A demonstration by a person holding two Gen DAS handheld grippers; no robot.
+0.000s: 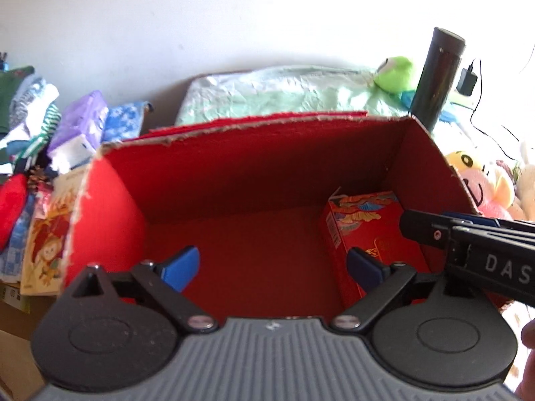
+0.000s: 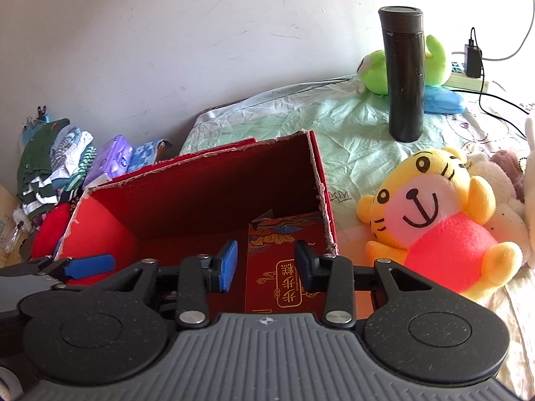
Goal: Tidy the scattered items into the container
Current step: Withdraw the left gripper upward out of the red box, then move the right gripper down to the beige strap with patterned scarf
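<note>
Now, in the left wrist view, the left hand-held gripper (image 1: 272,269) is spread wide above the red cardboard box (image 1: 110,214), with nothing between its blue pads (image 1: 182,267). Inside the box, at the right side of the floor, lies a red packet with gold print (image 1: 367,234). The right hand-held gripper (image 1: 468,237) comes in from the right over the box edge. Far behind stand a dark flask (image 1: 434,77) and a green plush frog (image 1: 394,73) on the bed sheet (image 1: 267,93).

In the right wrist view, the right hand-held gripper (image 2: 265,265) is open, its fingers on either side of the red packet (image 2: 284,267) without touching it. A yellow plush tiger (image 2: 434,220) lies on the bed just right of the box (image 2: 100,227). The flask (image 2: 404,73) stands upright further back, the frog (image 2: 374,70) behind it. Folded clothes (image 2: 50,160) are piled at the far left.
</note>
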